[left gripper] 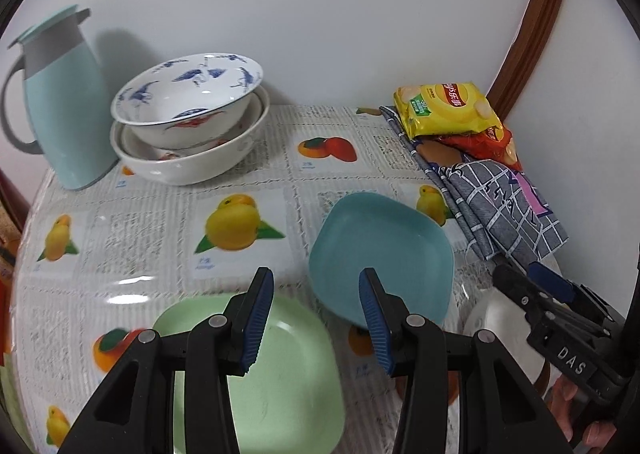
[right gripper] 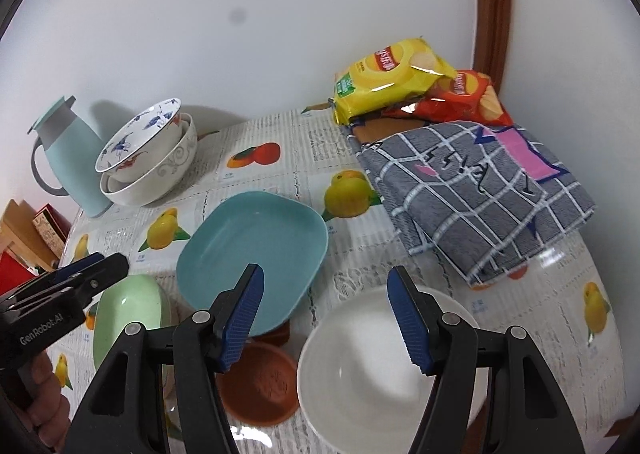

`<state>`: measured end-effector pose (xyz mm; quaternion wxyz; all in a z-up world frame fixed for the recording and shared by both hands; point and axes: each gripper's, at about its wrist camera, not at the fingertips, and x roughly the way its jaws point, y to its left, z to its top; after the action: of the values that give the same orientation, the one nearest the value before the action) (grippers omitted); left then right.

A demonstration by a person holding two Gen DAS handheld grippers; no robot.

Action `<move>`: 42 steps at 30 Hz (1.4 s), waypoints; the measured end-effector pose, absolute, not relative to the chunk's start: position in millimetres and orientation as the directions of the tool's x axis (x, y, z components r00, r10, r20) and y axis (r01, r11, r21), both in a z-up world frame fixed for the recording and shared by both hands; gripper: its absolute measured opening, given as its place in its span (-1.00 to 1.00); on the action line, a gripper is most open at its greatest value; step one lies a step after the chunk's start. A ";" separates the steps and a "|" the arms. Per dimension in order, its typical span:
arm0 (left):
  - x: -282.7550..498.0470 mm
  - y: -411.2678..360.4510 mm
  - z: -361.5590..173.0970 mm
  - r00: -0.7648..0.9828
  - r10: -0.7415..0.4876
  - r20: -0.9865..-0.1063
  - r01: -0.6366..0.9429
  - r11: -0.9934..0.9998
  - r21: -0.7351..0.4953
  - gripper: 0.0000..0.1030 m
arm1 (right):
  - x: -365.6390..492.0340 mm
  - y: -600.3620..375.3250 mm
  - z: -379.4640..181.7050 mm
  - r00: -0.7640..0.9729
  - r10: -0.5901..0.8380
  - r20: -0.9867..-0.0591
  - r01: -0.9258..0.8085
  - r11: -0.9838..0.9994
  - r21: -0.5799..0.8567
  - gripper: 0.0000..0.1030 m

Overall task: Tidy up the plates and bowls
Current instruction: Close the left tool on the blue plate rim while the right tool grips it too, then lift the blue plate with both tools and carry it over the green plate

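A blue square plate lies mid-table, its near edge resting on a terracotta dish. A green square plate lies at the near left. A plain white bowl sits at the near right. Nested patterned bowls stand at the back left. My left gripper is open and empty above the green plate's far edge. My right gripper is open and empty, hovering over the white bowl's rim and the blue plate's edge.
A light blue jug stands at the back left by the wall. Snack bags and a folded checked cloth lie at the back right. A fruit-print tablecloth covers the table.
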<state>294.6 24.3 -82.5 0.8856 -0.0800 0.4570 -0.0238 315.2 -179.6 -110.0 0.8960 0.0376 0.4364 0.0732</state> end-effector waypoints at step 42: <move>373.2 23.4 -155.6 0.460 -0.186 -0.868 -0.061 0.969 -0.240 -0.78 | 396.0 -148.0 -181.5 0.431 0.069 -0.900 -0.056 0.997 0.049 -0.79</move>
<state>373.2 23.4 -155.6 0.8461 -0.1191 0.5182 -0.0371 396.0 -148.0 -181.5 0.8458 0.0059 0.5322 0.0368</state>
